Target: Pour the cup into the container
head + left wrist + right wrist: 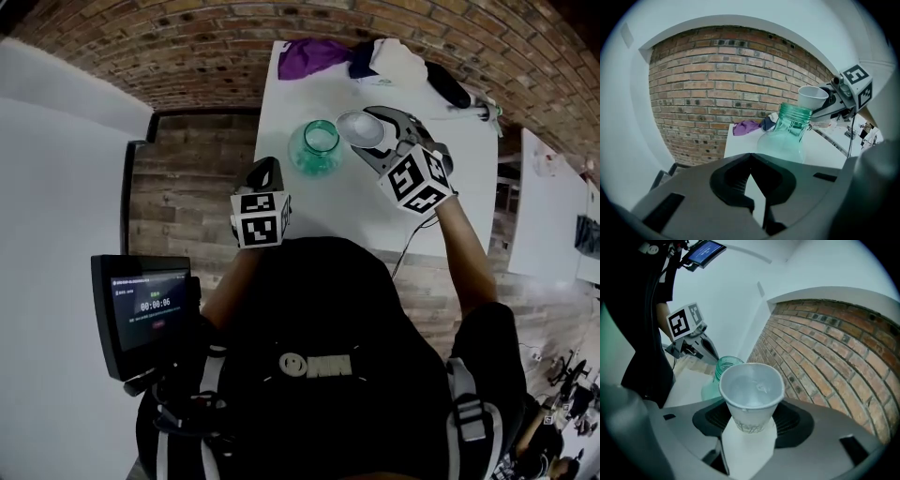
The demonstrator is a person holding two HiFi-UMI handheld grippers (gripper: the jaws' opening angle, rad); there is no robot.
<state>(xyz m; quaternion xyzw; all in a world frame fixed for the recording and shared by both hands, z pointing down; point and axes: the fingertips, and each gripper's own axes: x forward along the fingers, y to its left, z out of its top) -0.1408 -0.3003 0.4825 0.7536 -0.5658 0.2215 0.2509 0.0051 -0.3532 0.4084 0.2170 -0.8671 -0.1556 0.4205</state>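
Pre-pour: our right gripper (pixel 750 422) clamps the cup (pixel 751 394) w/ water btw. its jaws, jar (pixel 723 365) just beyond them, to the left. Jaws of our left gripper (pixel 751 161) are closed & empty. Next we center the rim over the jar mouth, tip slow.

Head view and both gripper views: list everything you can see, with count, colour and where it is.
table: one, white, in front of the person
jar: one, green glass, upright on the table
cup: one, white, between the right gripper's jaws, beside the jar's mouth
purple cloth: one, at the table's far end
white and dark cloth: one heap, next to the purple cloth
black object: one, far right of the table
brick wall: one, red-brown, behind the table
screen: one, black, lit, at the person's left
left gripper: grey, shut, empty
right gripper: grey, gripping the cup
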